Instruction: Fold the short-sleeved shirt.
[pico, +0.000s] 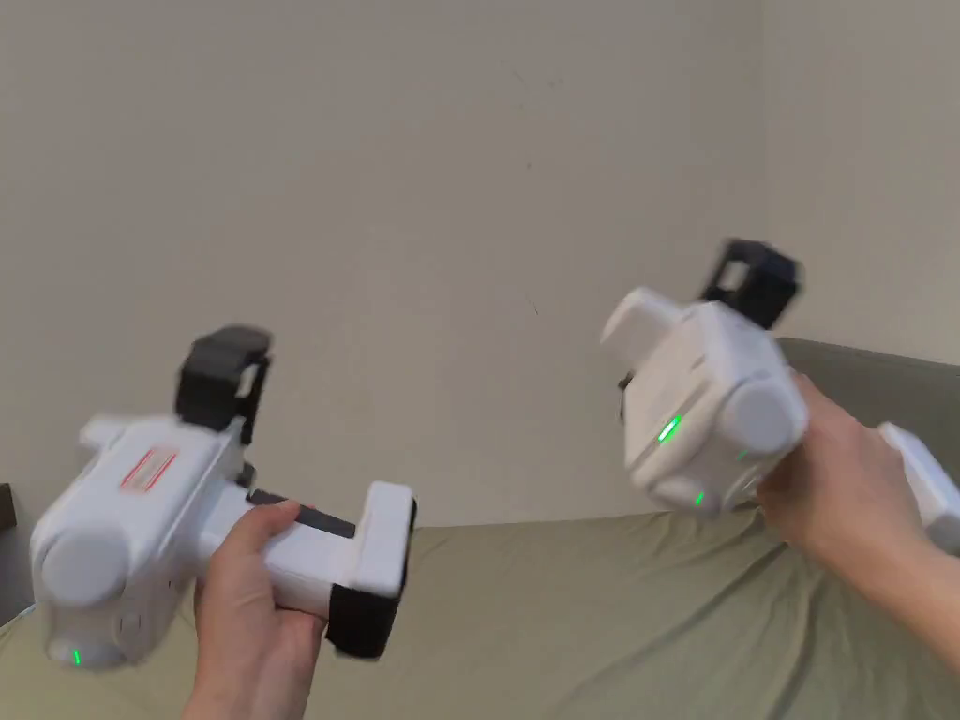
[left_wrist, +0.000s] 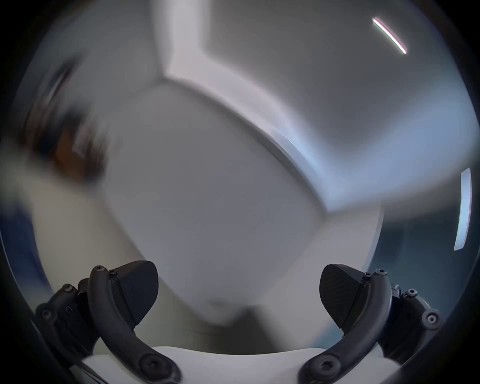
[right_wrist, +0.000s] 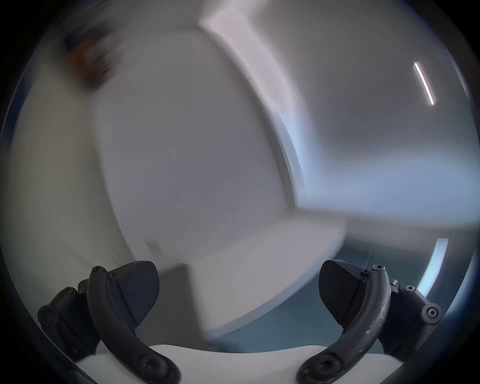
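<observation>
both grippers, left gripper (left_wrist: 238, 293) and right gripper (right_wrist: 238, 293), jaws wide apart and holding nothing, are raised before a plain pale wall (pico: 422, 187) above a wrinkled olive sheet (pico: 581, 619).

This looks like a plain room in a home, perhaps a bedroom. A soft surface covered with a wrinkled olive-green sheet (pico: 581, 609) runs across the near part of the scene and meets a bare off-white wall (pico: 422, 187) at the far side. In the gripper views, a blurred white ceiling carries narrow strip lights (left_wrist: 389, 35).
</observation>
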